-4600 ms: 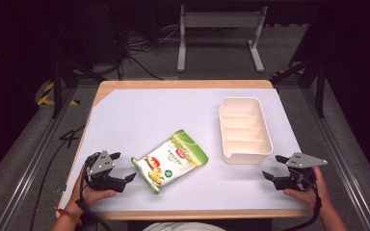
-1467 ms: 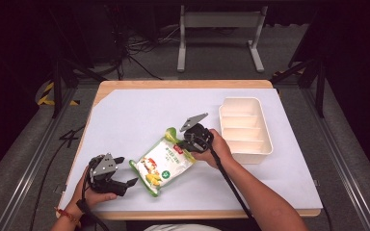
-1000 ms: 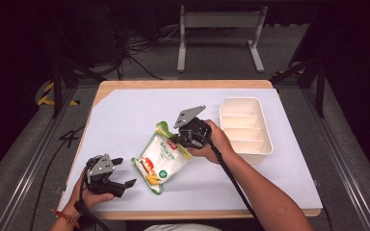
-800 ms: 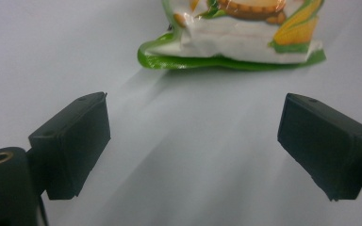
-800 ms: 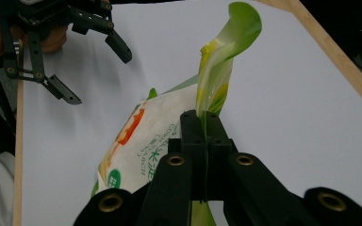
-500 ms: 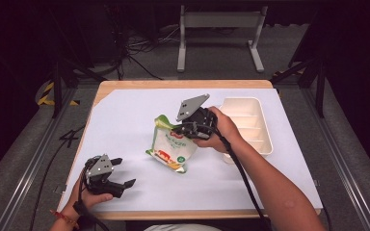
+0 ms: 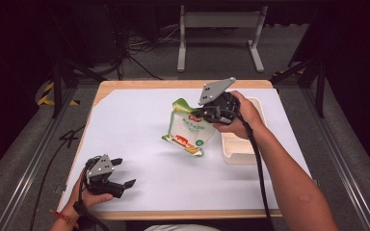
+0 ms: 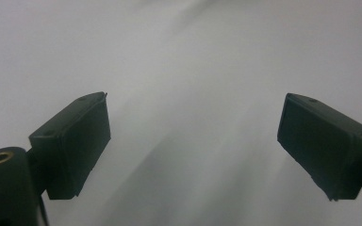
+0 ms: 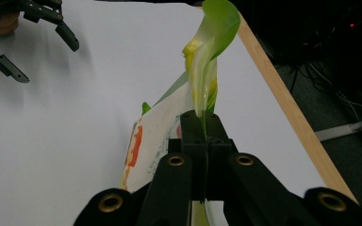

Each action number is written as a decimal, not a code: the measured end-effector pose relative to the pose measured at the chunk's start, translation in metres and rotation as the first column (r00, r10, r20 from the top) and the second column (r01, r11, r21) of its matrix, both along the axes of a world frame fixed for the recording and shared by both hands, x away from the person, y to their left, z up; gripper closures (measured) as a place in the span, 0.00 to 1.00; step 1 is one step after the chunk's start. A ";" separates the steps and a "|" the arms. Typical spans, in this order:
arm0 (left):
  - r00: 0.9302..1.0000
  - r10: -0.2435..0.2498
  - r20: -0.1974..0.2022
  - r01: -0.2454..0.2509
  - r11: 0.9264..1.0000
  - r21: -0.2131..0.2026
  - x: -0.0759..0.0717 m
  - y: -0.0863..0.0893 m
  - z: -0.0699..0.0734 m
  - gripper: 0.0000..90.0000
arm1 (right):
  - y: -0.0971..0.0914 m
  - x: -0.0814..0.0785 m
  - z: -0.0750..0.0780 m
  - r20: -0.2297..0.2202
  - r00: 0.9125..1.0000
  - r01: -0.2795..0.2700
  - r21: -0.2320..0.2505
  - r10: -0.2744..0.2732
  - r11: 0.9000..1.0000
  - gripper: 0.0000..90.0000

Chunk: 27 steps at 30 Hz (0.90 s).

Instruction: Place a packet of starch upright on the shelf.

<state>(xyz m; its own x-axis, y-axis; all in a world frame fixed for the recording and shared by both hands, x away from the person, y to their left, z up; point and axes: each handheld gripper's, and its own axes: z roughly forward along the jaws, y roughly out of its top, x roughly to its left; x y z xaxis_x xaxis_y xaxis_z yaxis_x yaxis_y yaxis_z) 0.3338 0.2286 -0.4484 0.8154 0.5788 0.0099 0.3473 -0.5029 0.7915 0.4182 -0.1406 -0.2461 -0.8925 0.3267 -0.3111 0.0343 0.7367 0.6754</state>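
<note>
A: The right hand-held gripper point(image 7: 206, 114) has its jaws clamped on the top edge of the snack bag point(image 7: 188, 132), and the bag hangs in the air over the middle of the desk point(image 7: 135, 120), just left of the white divided tray point(image 7: 238, 147). What worries you?

B: The grip is thin. In the right gripper view the jaws pinch only a narrow strip of the bag's point(image 9: 202, 70) green edge, and the rest dangles and twists below. I judge that a quick swing could pull the slick film out of the pads, or the bag could tip and catch on the tray's near-left rim instead of dropping into a compartment.

A: And the pose?

B: The right forearm reaches from the near right diagonally across the desk, wrist raised, gripper pointing left with its grey plate on top. The left hand-held gripper point(image 7: 120, 174) sits low at the near left corner, well apart from the bag, jaws spread wide and empty; in the left gripper view they frame bare desk point(image 8: 193, 70).
</note>
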 end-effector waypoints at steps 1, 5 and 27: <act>1.000 0.000 0.000 0.000 1.000 0.000 0.000 0.000 0.000 0.12 | 0.000 0.000 0.000 0.000 1.000 0.000 0.000 0.000 1.000 0.99; 1.000 -0.003 -0.003 0.003 1.000 0.003 0.000 -0.001 0.000 0.12 | -0.021 0.003 0.009 0.025 1.000 0.001 0.007 -0.001 1.000 0.99; 1.000 -0.007 -0.022 0.008 1.000 0.012 0.002 -0.003 -0.002 0.12 | -0.105 -0.009 0.027 0.070 0.997 0.027 0.031 -0.029 0.999 0.99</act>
